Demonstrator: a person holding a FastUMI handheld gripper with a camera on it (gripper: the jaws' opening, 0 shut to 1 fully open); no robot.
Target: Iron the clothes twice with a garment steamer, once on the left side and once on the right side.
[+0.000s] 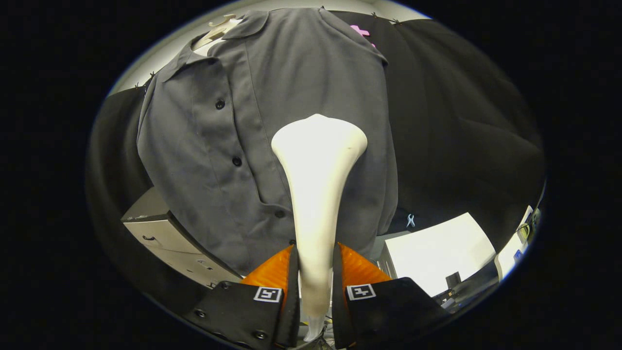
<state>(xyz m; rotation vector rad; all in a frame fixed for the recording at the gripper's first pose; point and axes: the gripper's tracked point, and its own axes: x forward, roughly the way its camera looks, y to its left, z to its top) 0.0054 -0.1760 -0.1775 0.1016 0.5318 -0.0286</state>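
A dark grey button-up shirt (291, 112) hangs on a pale hanger (221, 29) in front of the black cloth wall. My gripper (315, 253) is shut on the white garment steamer (316, 194), both orange fingers (274, 270) pressing its slim handle. The steamer's wide head rises beyond the fingers and lies over the shirt's front, just to the right of the button placket (236, 161), about at mid height. I cannot tell whether the head touches the fabric.
A grey drawer cabinet (160, 233) stands below the shirt's left side. A white tabletop (437, 253) lies low on the right, with small objects at its far end. A small clip (410, 220) hangs on the black cloth by the shirt's hem.
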